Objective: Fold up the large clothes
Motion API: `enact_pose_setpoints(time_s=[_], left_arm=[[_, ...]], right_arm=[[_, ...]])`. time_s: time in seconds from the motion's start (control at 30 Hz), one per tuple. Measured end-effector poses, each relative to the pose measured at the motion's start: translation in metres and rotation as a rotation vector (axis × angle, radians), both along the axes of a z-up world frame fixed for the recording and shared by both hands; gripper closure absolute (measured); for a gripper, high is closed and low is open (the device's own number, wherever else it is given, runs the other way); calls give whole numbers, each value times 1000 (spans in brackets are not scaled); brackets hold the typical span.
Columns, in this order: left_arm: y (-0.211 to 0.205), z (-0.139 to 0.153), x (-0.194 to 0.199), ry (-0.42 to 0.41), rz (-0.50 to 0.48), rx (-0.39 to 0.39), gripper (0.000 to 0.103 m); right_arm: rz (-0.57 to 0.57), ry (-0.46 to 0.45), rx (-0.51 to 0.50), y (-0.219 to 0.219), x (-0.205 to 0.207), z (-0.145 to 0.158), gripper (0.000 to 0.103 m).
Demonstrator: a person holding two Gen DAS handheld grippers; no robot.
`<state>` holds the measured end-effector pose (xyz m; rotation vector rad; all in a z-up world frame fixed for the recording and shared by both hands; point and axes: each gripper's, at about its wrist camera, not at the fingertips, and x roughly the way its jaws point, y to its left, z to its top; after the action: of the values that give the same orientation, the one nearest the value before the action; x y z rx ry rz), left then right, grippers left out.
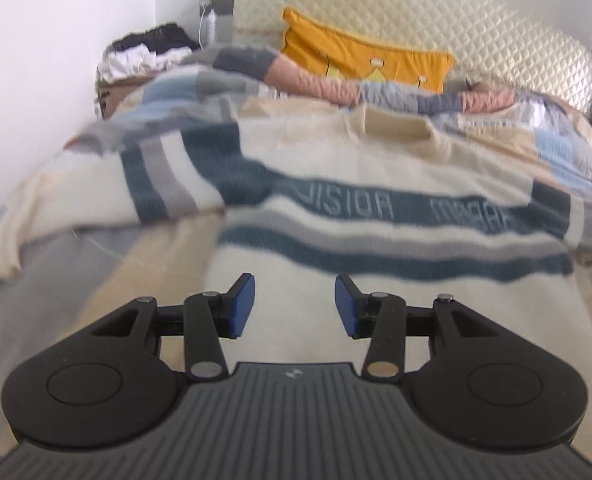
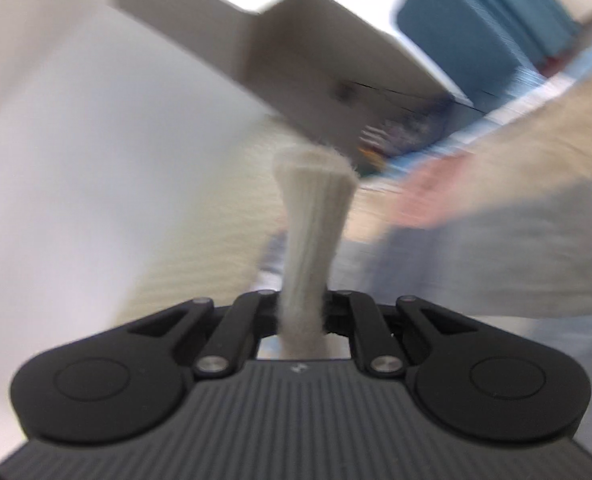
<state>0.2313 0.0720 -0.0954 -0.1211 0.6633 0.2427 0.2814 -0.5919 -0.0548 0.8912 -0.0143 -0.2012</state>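
The striped sweater looks soft, thick and floppy, so it is best taken by an edge or cuff. It lies spread over the bed, filling the middle of the left view, just beyond the left gripper, whose jaws stand half apart and empty. The right gripper pinches a cream knit strip at lower centre.

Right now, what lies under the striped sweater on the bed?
Under the striped sweater a patchwork bedspread shows around its edges, beige and grey patches at lower left. What the sweater's body covers cannot be seen.
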Motion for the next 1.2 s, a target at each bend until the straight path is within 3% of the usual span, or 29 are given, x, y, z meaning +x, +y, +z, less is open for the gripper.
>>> enact_pose_setpoints(time_s=[0.13,0.27,0.43,0.53,0.67,0.83,1.0,1.2], left_arm=[[23,23,-19,-68,20,-16,53],[52,21,-43,-119,109,-134,53],[85,23,-58,-145,164,-290,53],[98,27,-69,-189,176,-319,53],[116,23,-79,-195,182,-362,53],[131,28,-86,-245,161,-414,53],[133,26,-81,-235,146,-427,53],[127,16,-75,-194,120,-427,53]], right_arm=[[152,-72,-135,62,-5,72,93],[284,-115,-304,133,-14,125,93],[450,-139,-489,229,-34,151,93],[552,-156,-608,291,-55,149,92],[693,-133,-744,365,-77,123,92],[844,-51,-937,440,-109,64,92],[985,91,-962,493,-133,-8,92],[1106,245,-1036,523,-138,-74,90]])
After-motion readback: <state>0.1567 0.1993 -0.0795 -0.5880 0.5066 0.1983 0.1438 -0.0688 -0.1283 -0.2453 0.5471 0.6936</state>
